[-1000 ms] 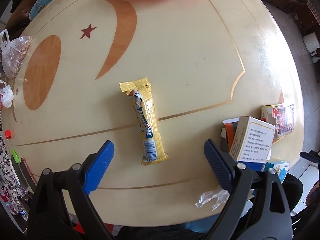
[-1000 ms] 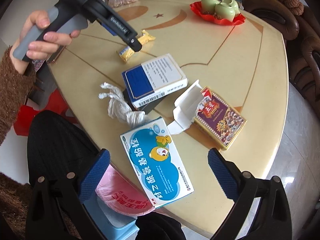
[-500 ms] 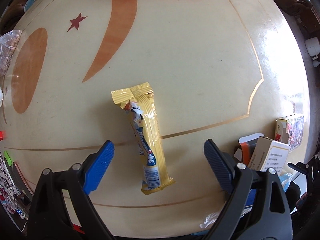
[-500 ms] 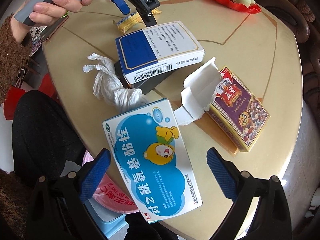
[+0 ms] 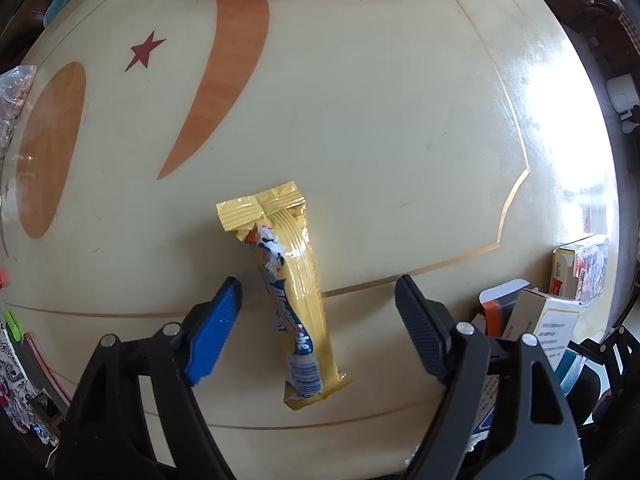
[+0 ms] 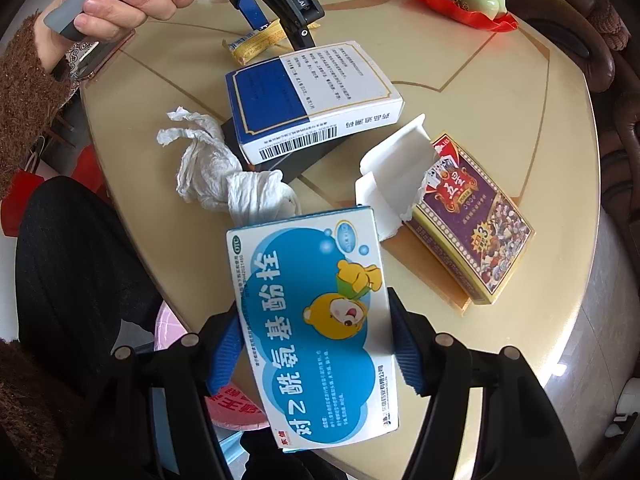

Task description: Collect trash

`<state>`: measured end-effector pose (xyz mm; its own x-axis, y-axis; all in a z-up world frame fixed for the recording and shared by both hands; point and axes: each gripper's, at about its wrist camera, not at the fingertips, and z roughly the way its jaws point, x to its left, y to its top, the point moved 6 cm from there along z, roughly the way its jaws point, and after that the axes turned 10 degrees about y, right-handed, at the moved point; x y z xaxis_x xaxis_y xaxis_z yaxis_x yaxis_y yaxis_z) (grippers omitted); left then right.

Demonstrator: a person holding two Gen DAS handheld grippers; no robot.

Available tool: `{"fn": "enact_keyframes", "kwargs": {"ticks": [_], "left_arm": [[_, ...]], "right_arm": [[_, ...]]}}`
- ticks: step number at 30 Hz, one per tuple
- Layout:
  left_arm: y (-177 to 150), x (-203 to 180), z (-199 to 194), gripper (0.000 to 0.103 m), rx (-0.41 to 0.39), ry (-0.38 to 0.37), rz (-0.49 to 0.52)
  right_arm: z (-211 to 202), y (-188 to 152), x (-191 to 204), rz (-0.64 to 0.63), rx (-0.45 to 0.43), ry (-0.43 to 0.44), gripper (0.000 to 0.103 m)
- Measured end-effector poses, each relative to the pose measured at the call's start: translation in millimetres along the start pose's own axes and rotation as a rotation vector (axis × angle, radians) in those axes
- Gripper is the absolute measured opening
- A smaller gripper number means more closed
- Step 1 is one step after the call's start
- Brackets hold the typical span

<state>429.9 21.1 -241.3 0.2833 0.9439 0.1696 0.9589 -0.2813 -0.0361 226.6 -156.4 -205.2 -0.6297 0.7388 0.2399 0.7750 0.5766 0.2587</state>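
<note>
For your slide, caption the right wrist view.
Right hand-held gripper closes on the blue bear box at the table edge.

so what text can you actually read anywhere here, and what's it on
"GenRobot.AI": on the left gripper body.
"对乙酰氨基酚栓" and "OTC": on the blue bear medicine box between the right gripper jaws.
"药品追溯码": on the blue and white box side.
"3": on the playing card box.
Yellow snack wrapper lettering and all fine print: unreadable.
</note>
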Motion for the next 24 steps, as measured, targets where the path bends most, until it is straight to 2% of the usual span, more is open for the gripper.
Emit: {"fn": "enact_keyframes", "kwargs": {"ticks": [4, 8, 11, 15, 22, 24], "left_arm": [[1, 4, -2, 0.059, -0.001, 0.002, -0.007], [0, 12, -3, 0.037, 0.0, 0.004, -0.021], [-7, 20, -2, 0.025, 0.006, 0.005, -0.026], [-13, 23, -2, 0.018, 0.001, 0.021, -0.02], [-21, 26, -19, 0.017, -0.043, 0.038, -0.014], [-30, 16, -29, 0.017, -0.06, 0.043, -0.016]], "right_arm": [[-8, -5, 5, 0.016, -0.008, 0.001, 0.063], [-13, -5, 0, 0.033, -0.021, -0.013, 0.063], [-17, -4, 1, 0.043, -0.026, -0.026, 0.063], [-18, 2, 2, 0.057, -0.036, -0.044, 0.063], [-23, 5, 11, 0.089, -0.055, -0.079, 0.063], [-28, 5, 13, 0.093, -0.062, -0.091, 0.063]]}}
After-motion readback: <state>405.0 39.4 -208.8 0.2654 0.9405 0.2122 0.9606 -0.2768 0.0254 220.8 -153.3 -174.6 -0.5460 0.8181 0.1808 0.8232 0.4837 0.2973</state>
